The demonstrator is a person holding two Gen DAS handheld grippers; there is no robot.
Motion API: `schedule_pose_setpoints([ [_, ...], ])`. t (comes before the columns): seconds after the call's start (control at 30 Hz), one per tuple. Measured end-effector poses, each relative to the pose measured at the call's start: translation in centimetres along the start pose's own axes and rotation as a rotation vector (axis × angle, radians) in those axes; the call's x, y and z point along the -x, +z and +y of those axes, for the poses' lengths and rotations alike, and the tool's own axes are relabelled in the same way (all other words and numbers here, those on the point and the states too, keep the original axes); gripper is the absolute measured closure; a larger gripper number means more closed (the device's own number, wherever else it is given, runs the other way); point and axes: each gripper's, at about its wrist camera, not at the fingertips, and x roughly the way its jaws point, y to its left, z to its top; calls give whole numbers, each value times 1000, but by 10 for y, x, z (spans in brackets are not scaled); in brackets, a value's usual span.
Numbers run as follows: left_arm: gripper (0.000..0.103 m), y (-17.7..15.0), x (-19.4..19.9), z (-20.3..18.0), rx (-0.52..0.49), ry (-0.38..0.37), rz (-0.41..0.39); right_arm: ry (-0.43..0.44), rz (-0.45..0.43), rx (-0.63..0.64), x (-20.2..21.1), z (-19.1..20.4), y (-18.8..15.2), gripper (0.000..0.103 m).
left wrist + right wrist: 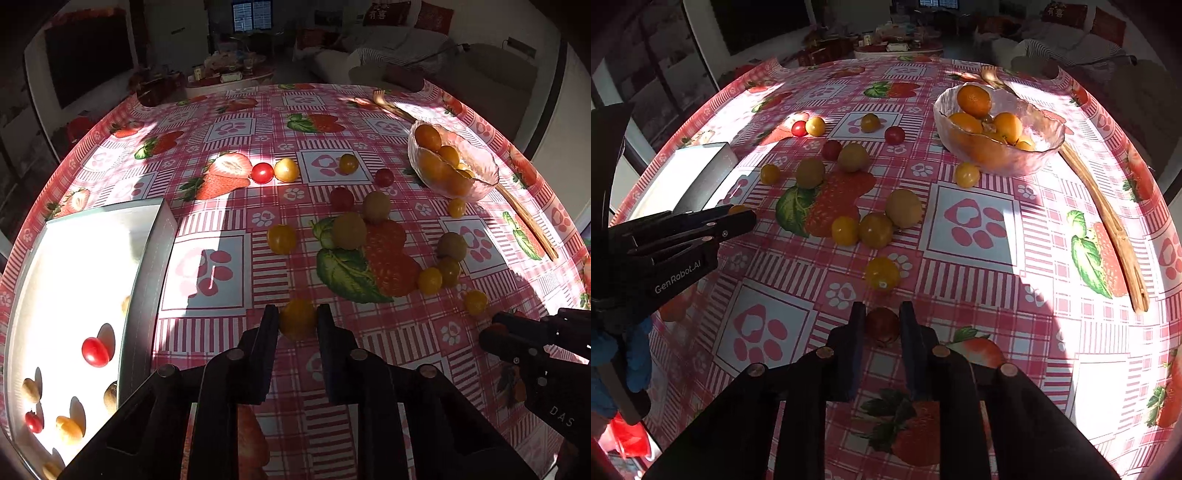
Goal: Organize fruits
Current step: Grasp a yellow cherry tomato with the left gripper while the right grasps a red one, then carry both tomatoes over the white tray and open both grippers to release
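Observation:
My left gripper (297,319) is shut on a yellow cherry tomato (297,318), low over the tablecloth, right of the white tray (147,258). The tray holds red tomatoes (95,352) and pale fruits. My right gripper (882,325) is shut on a red cherry tomato (882,325) just above the cloth; it shows at the right edge of the left wrist view (496,328). A glass bowl (1045,122) holds orange kumquats (974,99). Several yellow, red and greenish fruits (875,229) lie scattered mid-table.
A wooden tong (1108,221) lies right of the bowl. A yellow tomato (882,274) sits just ahead of the right gripper. The left gripper's body (683,236) reaches in from the left. The table edge curves round behind the bowl.

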Motion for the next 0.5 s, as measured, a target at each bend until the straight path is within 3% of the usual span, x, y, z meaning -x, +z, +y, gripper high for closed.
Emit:
schedule_pose_setpoints([
  [0.5, 80, -20, 54, 18, 22, -22, -54, 28, -5, -31, 20, -2, -8, 83],
])
